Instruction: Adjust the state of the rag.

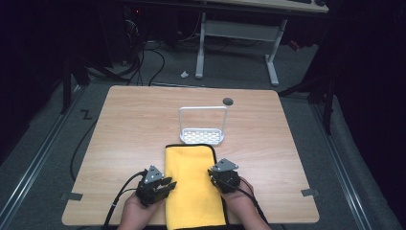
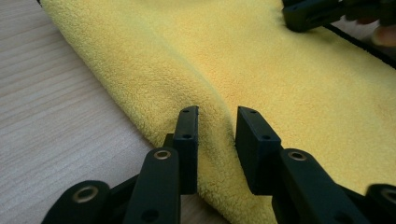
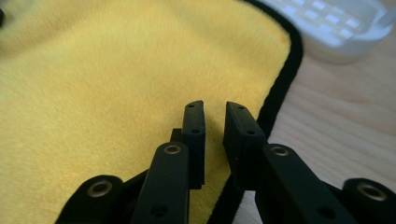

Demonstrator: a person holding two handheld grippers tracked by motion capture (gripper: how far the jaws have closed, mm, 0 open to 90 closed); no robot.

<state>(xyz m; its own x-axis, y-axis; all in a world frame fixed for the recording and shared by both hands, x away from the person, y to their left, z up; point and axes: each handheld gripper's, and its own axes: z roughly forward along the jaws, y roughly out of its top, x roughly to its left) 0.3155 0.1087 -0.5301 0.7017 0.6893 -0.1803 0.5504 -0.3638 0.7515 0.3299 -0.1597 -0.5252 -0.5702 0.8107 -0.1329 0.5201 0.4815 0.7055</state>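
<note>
Risk number one, as far as I can judge, is the grip on the left side: the left gripper (image 2: pixel 215 122) has its jaws around a raised ridge of the fluffy yellow microfibre towel with black piping (image 1: pixel 194 184), and the pile looks thick and squashy, so the pads could end up pinching only the top layer of the fold, and the lower layer would flop open on a lift. In the left gripper view the ridge sits between the two black pads, touching them, but I honestly cannot tell whether they are pressing firmly or just resting against the fluff. The right gripper (image 3: pixel 214 122) is the bigger worry: its jaws stand a narrow gap apart right above the black-trimmed edge, with nothing clearly caught between them, so I'd call it not holding anything yet. If it closes a bit too far outward it could miss the hem and clamp air or scrape the light wooden tabletop (image 1: pixel 129 124). An uneven pull from two mismatched grips would probably skew the cloth, and a forward drag could nudge the white plastic perforated rack with a tall wire handle (image 1: pixel 202 129) that sits just beyond the towel's far end. As for the towel itself: it lies folded into a long strip running from the table's near edge toward the rack, between the two hands, mostly flat, with rounded corners and a soft rounded fold along its left side.
</note>
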